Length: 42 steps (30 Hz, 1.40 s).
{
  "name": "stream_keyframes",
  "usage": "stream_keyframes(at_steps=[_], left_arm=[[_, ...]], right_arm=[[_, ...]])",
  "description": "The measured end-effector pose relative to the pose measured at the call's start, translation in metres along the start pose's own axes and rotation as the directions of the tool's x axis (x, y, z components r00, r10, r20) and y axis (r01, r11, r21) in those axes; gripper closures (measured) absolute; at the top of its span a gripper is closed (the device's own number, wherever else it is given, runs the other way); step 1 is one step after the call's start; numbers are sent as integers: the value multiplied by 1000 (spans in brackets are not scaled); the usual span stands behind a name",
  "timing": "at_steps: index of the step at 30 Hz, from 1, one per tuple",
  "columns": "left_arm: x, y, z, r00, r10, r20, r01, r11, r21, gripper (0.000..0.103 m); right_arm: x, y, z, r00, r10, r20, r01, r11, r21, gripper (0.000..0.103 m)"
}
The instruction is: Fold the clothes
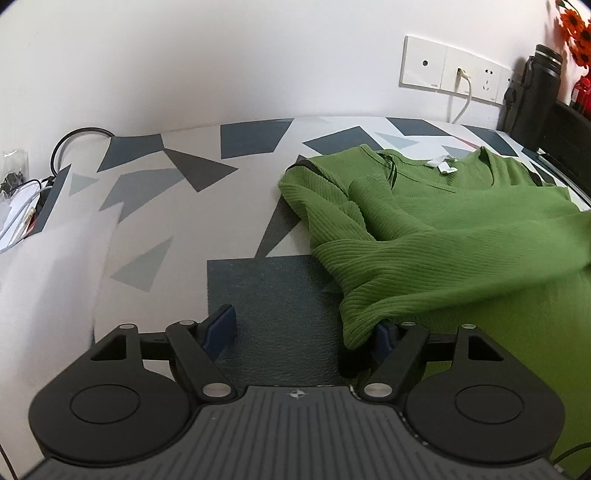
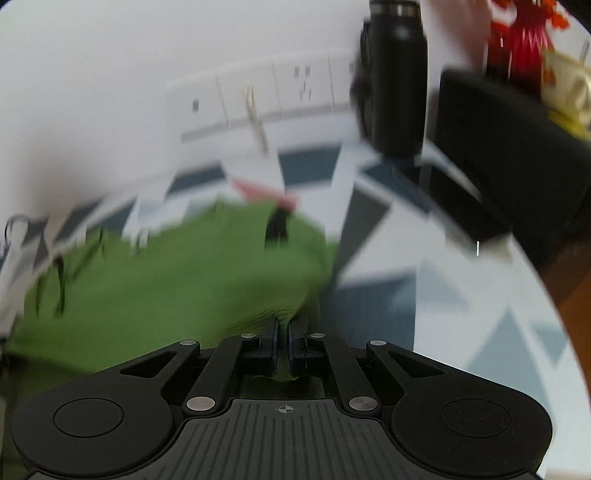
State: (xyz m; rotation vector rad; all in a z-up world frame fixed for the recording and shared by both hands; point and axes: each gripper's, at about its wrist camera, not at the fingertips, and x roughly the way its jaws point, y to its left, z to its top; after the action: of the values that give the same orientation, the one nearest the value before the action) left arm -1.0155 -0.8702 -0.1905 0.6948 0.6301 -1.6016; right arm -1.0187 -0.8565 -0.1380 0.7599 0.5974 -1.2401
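A green ribbed sweater point(image 1: 461, 236) lies on a table with a grey and white geometric cloth point(image 1: 177, 206). One sleeve is folded across its body. My left gripper point(image 1: 306, 332) is open, its jaws wide apart, with the sleeve cuff draped over the right finger point(image 1: 384, 336). In the blurred right wrist view, my right gripper point(image 2: 282, 343) is shut on a pinch of the green sweater point(image 2: 184, 273) and holds it over the table.
A white socket strip point(image 1: 454, 70) with a plugged cable is on the back wall. A black bottle point(image 1: 535, 96) and red flowers point(image 1: 576, 29) stand at the back right, next to a dark box point(image 2: 509, 155). Cables point(image 1: 22, 199) lie at the left edge.
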Motion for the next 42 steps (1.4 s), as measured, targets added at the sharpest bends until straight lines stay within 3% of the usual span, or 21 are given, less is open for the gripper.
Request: stream_keyframes(at_steps=[3, 6, 8, 10, 14, 16, 18, 20, 21, 23, 25, 27, 29, 31, 32, 35, 37, 39, 40, 41, 42], left_arm=[[-3, 7, 0, 998, -65, -16, 65, 998, -5, 27], [-11, 17, 3, 983, -180, -47, 179, 984, -13, 27], [-20, 27, 5, 970, -237, -51, 236, 971, -34, 27], [-29, 43, 11, 964, -264, -13, 261, 958, -118, 26], [-21, 68, 38, 965, -254, 61, 260, 926, -274, 26], [-1, 61, 57, 968, -250, 33, 249, 931, -268, 33], [23, 51, 77, 971, -240, -13, 229, 939, -258, 52], [41, 46, 90, 969, -238, -58, 214, 937, -274, 63], [50, 45, 96, 966, -246, -79, 214, 933, -290, 64], [63, 41, 104, 960, -251, -125, 205, 932, -298, 72], [70, 38, 105, 955, -250, -159, 202, 943, -266, 90], [66, 36, 105, 958, -247, -148, 208, 949, -238, 99], [56, 41, 107, 956, -280, -93, 247, 933, -263, 100], [48, 59, 109, 964, -265, -4, 249, 909, -334, 100], [46, 71, 108, 969, -246, 41, 242, 891, -384, 100], [57, 92, 96, 971, -230, 70, 233, 830, -506, 100], [63, 86, 92, 974, -222, 35, 211, 850, -482, 99], [66, 80, 88, 979, -203, -2, 180, 871, -458, 84], [65, 79, 86, 981, -195, -2, 171, 869, -463, 76], [63, 80, 86, 981, -193, 4, 173, 867, -467, 61], [60, 81, 85, 981, -193, 11, 175, 865, -471, 54]], right_arm=[[-2, 2, -6, 1000, -5, -14, 5, 1000, 4, 98], [-3, 0, -6, 1000, -13, -15, 13, 1000, 13, 97], [-4, -2, -6, 1000, -18, -16, 18, 1000, 20, 88], [-5, -3, -6, 1000, -23, -16, 24, 999, 26, 77], [-7, -5, -5, 999, -34, -18, 35, 999, 38, 74], [-8, -7, -5, 999, -39, -19, 40, 998, 45, 74], [-6, -7, -2, 999, -35, -12, 36, 998, 53, 73], [-1, -6, 2, 999, -33, -3, 33, 998, 52, 71], [2, -6, 4, 999, -33, -2, 33, 998, 52, 71], [5, -6, 5, 1000, -29, 5, 28, 998, 61, 71], [7, -8, 5, 1000, -27, 10, 26, 997, 74, 69], [9, -10, 5, 1000, -27, 10, 26, 996, 85, 65], [12, -13, 3, 1000, -31, 6, 30, 995, 92, 62], [14, -16, 1, 999, -35, 2, 35, 994, 99, 62], [14, -18, 1, 999, -39, 4, 39, 994, 104, 62], [14, -25, -1, 999, -42, 2, 41, 991, 126, 62], [14, -28, -2, 999, -35, -3, 36, 990, 136, 62], [14, -28, -3, 999, -36, -6, 36, 992, 121, 62], [13, -28, -3, 999, -37, -6, 37, 993, 114, 62], [11, -28, -3, 999, -40, -4, 41, 993, 107, 62], [10, -29, -4, 999, -44, -2, 44, 994, 103, 62]])
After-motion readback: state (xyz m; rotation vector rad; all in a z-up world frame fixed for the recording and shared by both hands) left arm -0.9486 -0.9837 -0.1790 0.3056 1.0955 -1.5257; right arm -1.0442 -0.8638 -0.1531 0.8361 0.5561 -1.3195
